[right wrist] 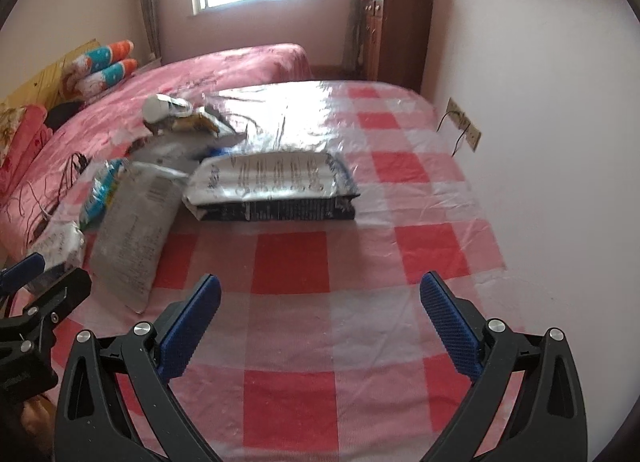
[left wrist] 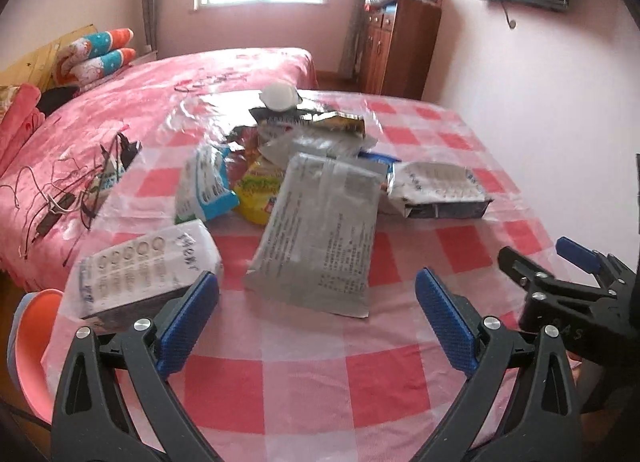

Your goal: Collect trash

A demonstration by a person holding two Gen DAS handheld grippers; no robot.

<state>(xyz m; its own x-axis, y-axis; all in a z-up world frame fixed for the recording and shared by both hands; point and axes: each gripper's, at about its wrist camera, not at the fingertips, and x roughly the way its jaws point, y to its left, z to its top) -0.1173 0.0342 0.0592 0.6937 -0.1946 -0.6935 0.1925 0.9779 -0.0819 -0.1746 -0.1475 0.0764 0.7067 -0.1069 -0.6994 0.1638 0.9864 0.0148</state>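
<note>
**Both grippers empty, wrapper pile sitting mid-counter**

So the counter (left wrist: 400,382) has a red-and-white checked cloth under clear plastic, and all the trash is bunched up in the middle and far-left part of it. Biggest piece is a flat silver wrapper (left wrist: 320,238) lying closest to the left gripper (left wrist: 316,326), print side up. Left of that there's a white pouch with black edge (left wrist: 148,270), right by the left gripper's left pad, though I can't tell if it's touching. Further back: a yellow packet (left wrist: 258,193), a blue-and-white bag (left wrist: 206,185), and a white cup (left wrist: 278,95) at the far end of the heap.

On the right side of the pile sits a silver-and-black bag (right wrist: 272,189), straight ahead of the right gripper (right wrist: 320,326) but well apart from it.

Jaws on both are spread wide with nothing between them, just cloth showing underneath. The pink bed (left wrist: 120,101) is right behind the counter, with some tangled cables (left wrist: 72,185) on it.
</note>
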